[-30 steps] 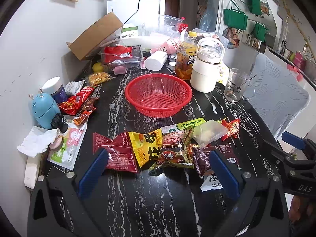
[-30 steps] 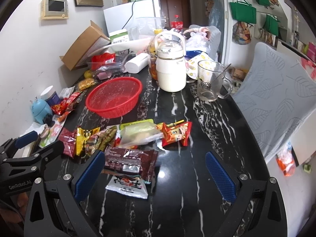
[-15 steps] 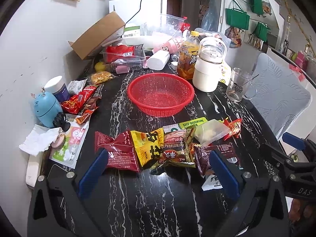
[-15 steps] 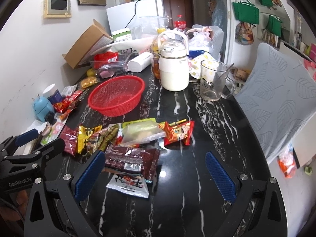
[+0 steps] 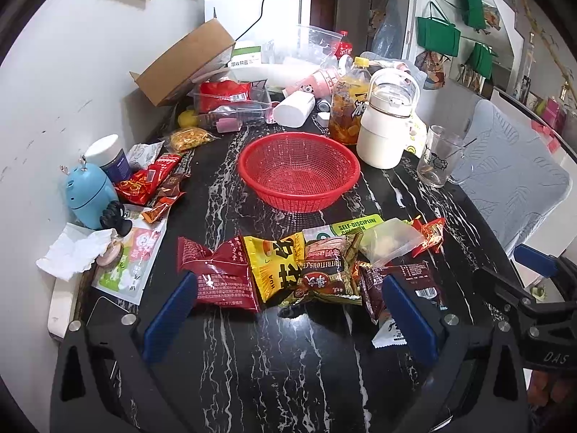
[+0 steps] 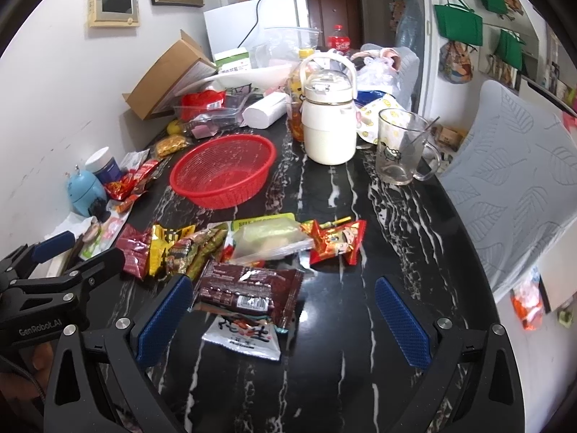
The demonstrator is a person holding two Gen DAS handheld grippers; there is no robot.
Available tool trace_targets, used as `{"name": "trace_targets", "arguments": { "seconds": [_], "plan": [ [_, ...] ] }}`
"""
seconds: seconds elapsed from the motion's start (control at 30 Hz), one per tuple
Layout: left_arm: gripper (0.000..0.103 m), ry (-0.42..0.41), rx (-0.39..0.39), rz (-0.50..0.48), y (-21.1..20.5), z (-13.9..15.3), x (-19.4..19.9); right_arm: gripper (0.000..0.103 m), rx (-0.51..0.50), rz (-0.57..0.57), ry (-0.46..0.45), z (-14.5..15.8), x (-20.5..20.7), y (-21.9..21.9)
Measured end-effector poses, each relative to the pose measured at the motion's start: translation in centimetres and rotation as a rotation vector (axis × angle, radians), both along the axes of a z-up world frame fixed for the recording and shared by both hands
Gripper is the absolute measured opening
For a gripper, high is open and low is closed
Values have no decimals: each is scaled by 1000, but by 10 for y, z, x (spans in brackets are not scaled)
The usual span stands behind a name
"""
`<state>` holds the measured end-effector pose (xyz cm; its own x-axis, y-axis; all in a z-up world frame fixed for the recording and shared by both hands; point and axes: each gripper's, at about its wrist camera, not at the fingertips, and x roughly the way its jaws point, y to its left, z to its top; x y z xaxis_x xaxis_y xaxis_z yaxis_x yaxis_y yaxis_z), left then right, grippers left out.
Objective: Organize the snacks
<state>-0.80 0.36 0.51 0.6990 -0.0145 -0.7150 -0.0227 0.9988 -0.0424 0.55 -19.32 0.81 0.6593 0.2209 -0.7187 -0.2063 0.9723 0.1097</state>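
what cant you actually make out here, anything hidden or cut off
- White packet: upper part hidden under the brown packet, right wrist view.
- Green-labelled packet: print covered by the clear bag, left wrist view.
- Red basket: nothing visible inside it.
- Glass mug: contents unclear, too small.
- Left gripper and right gripper: open, nothing held.

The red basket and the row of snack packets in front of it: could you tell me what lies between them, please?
Nothing: in both wrist views only a bare strip of black marble table separates the red basket from the snack packets.
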Motion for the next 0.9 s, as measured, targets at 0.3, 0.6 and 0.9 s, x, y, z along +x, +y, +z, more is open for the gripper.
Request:
{"name": "trace_targets", "arguments": {
  "seconds": [0.3, 0.6, 0.9],
  "plan": [
    [103, -1, 2, 7, 0, 1, -1, 103, 13, 17, -7, 0, -1, 1],
    [103, -6, -3, 9, 0, 3, -3, 103, 14, 23, -14, 1, -4, 1],
    [103, -10, 0, 9, -2, 3, -10, 103, 20, 25, -14, 1, -11, -1]
  ]
}}
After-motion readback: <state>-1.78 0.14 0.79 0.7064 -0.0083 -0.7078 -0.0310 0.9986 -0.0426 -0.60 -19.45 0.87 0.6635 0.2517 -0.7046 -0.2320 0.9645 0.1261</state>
